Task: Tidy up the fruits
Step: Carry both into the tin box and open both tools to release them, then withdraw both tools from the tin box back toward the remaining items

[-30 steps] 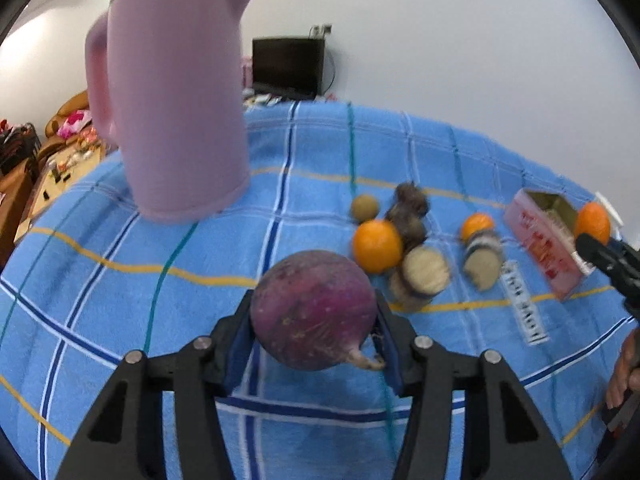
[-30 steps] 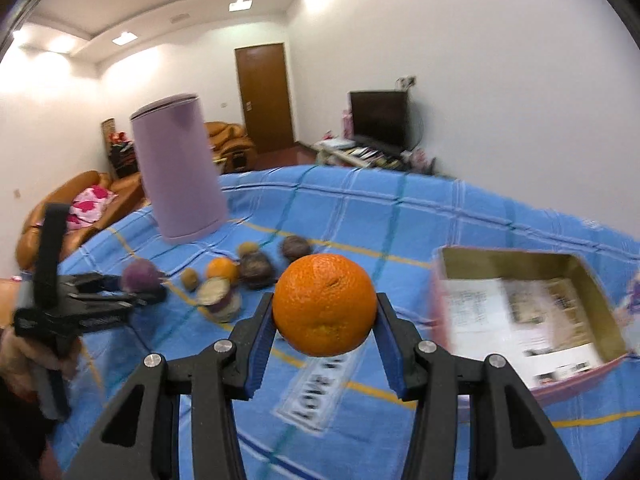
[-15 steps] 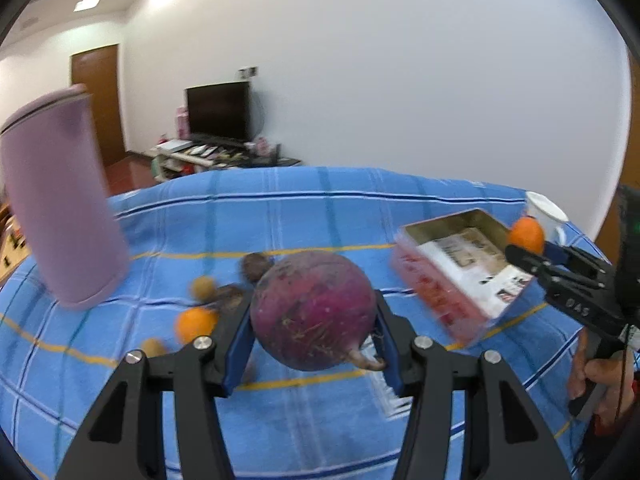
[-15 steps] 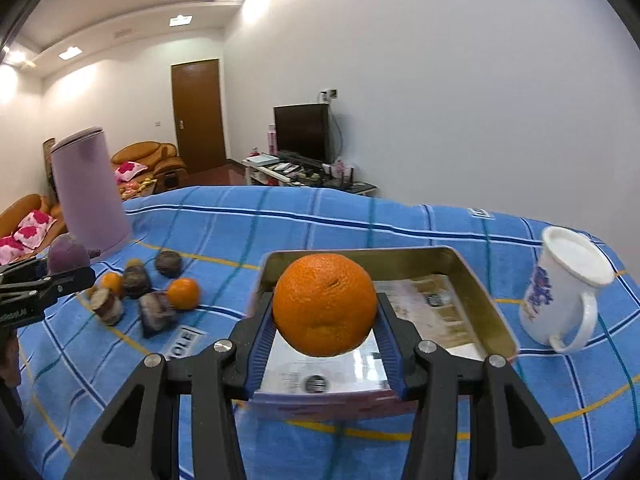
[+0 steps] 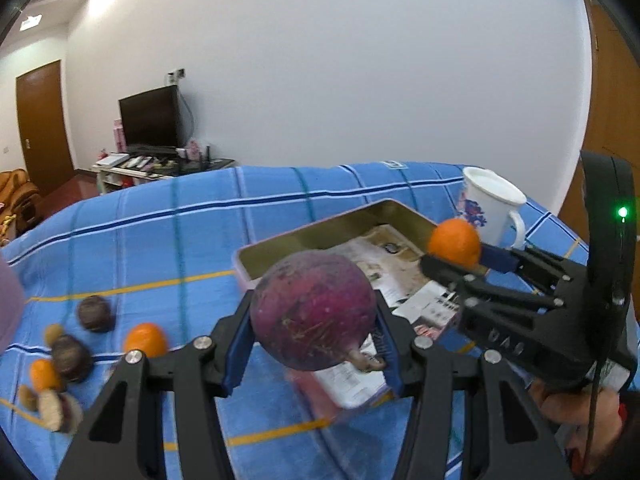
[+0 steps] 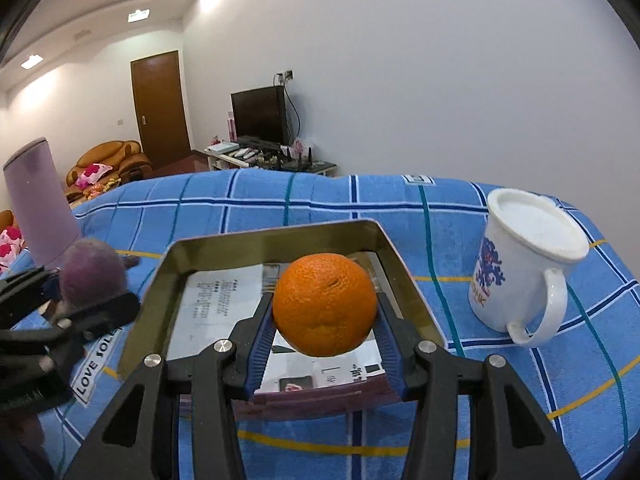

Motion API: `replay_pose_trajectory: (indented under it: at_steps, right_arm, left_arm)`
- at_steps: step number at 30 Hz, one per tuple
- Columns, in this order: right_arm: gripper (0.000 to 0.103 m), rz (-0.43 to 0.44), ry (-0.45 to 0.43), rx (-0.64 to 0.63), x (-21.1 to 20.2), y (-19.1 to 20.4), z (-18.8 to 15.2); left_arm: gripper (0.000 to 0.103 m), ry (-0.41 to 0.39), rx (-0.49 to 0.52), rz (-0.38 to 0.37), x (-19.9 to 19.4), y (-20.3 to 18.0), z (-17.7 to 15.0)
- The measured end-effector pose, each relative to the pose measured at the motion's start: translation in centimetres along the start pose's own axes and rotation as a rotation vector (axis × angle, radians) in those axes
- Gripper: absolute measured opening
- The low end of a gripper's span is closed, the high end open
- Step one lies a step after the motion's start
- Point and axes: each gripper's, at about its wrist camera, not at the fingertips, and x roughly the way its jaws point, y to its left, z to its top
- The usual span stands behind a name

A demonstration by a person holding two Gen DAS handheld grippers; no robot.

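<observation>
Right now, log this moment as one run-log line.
left gripper: shut on purple fruit | right gripper: shut on orange | both over tin box

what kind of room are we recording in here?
Most likely a home living room: a TV on a low stand, an orange sofa by a wooden door, and a table under a blue checked cloth.

I have carried my purple fruit (image 5: 314, 312) and my orange (image 6: 325, 304) away from the fruit pile (image 5: 68, 356) to over the tin box (image 6: 276, 240).
</observation>
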Motion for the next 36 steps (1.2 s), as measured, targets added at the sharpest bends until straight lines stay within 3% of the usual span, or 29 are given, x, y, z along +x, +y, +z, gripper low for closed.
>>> replay_pose_trajectory:
  at_steps: [9,20,23,26,28,31,36]
  right_arm:
    - [0.05,0.02,0.067,0.041,1.5,-0.9,-0.3]
    - [0.05,0.037,0.085,0.062,2.1,-1.1,-0.2]
    - [0.051,0.047,0.08,0.081,2.1,-1.3,-0.2]
    - [0.06,0.058,0.063,0.114,1.7,-1.7,-0.1]
    - [0.068,0.054,0.048,0.139,1.3,-2.2,-0.1]
    - [0.072,0.087,0.01,0.186,0.6,-2.8,-0.1]
    - [0.078,0.051,-0.083,0.181,-0.9,-2.6,0.1]
  left_arm:
    - [0.055,0.048,0.014,-0.006,3.0,-1.4,-0.5]
    - [0.056,0.05,0.035,0.019,3.3,-1.8,-0.6]
    - [0.06,0.029,0.031,0.043,3.0,-1.8,-0.6]
    - [0.068,-0.02,0.031,0.071,2.2,-1.7,-0.6]
    - [0.085,-0.053,0.02,0.106,1.6,-1.4,-0.5]
    - [0.099,-0.098,0.017,0.147,0.7,-1.0,-0.5]
    - [0.103,-0.169,0.066,0.216,-0.9,-1.2,-0.7]
